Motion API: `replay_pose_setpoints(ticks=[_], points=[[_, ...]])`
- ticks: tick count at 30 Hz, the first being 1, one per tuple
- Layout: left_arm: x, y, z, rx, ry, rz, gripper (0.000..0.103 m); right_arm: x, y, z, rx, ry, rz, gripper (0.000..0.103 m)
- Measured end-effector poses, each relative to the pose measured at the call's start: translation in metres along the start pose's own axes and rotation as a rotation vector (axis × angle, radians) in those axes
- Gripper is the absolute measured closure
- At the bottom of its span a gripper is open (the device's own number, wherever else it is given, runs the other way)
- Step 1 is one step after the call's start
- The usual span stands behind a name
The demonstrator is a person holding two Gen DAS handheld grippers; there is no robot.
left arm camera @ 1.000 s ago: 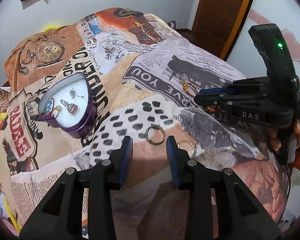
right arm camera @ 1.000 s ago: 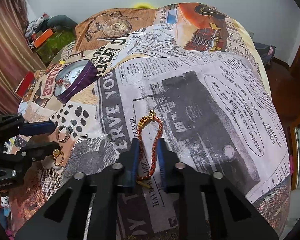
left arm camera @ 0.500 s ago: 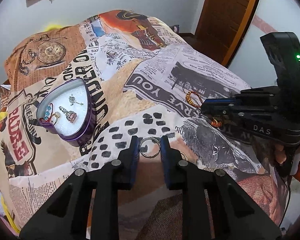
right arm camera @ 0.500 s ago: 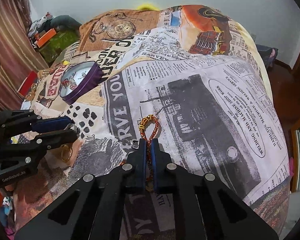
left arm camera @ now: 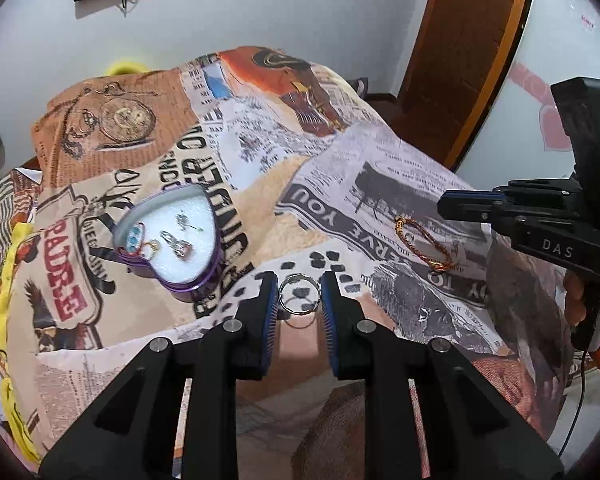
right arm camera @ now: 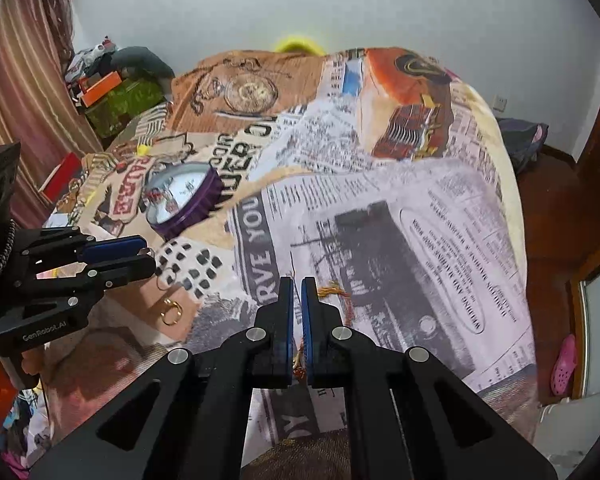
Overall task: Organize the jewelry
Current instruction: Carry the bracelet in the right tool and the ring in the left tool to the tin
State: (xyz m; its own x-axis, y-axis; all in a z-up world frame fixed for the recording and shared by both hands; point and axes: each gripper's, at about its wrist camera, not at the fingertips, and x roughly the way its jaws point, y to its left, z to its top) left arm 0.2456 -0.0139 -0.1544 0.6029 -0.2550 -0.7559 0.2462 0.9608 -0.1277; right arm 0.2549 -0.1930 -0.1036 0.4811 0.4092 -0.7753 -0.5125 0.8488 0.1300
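My left gripper [left arm camera: 299, 294] is shut on a silver ring [left arm camera: 300, 299] and holds it above the bedspread. A purple heart-shaped jewelry box [left arm camera: 172, 240] with a white pad and several pieces in it lies to the left; it also shows in the right wrist view [right arm camera: 184, 198]. My right gripper [right arm camera: 297, 300] is shut on a red-and-gold braided bracelet [right arm camera: 332, 292], mostly hidden by its fingers; the bracelet hangs below it in the left wrist view [left arm camera: 424, 242]. A gold ring [right arm camera: 171, 312] lies on the bedspread.
A newspaper-print bedspread [left arm camera: 340, 184] covers the bed. A wooden door [left arm camera: 460, 60] stands at the right. Boxes and clutter [right arm camera: 108, 92] sit by a curtain at the left. A pink shoe [right arm camera: 562, 364] lies on the floor.
My left gripper closed on the silver ring and lifted it. My right gripper closed on the bracelet and raised it off the bedspread.
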Motion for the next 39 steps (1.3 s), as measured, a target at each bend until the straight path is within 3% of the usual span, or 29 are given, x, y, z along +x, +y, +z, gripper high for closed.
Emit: replay_pose_setpoints(ticks=[7, 8, 10, 12, 23, 27, 32, 39], points=[[-0.012, 0.013, -0.003, -0.013, -0.01, 0.021, 0.082, -0.005, -0.003, 0.008, 0.009, -0.021, -0.02, 0.096], [-0.012, 0.014, -0.004, -0.013, -0.009, 0.023, 0.082, -0.003, -0.008, 0.01, 0.021, -0.011, -0.037, 0.093], [-0.011, 0.017, -0.006, -0.017, -0.006, 0.028, 0.082, 0.003, -0.016, 0.01, 0.054, 0.016, -0.053, 0.067], [-0.009, 0.021, -0.008, -0.028, -0.002, 0.028, 0.082, 0.009, -0.023, 0.009, 0.069, 0.025, -0.079, 0.064], [0.002, 0.028, -0.011, -0.051, 0.019, 0.031, 0.082, 0.059, -0.039, -0.002, 0.078, 0.143, -0.071, 0.064], [0.005, 0.032, -0.011, -0.059, 0.023, 0.031, 0.082, 0.062, -0.042, 0.002, 0.111, 0.16, 0.012, 0.091], [0.006, 0.033, -0.011, -0.064, 0.024, 0.032, 0.082, 0.063, -0.036, 0.004, 0.104, 0.154, 0.018, 0.098], [-0.007, 0.039, -0.009, -0.077, -0.001, 0.045, 0.082, 0.05, -0.021, 0.016, 0.08, 0.121, 0.046, 0.098]])
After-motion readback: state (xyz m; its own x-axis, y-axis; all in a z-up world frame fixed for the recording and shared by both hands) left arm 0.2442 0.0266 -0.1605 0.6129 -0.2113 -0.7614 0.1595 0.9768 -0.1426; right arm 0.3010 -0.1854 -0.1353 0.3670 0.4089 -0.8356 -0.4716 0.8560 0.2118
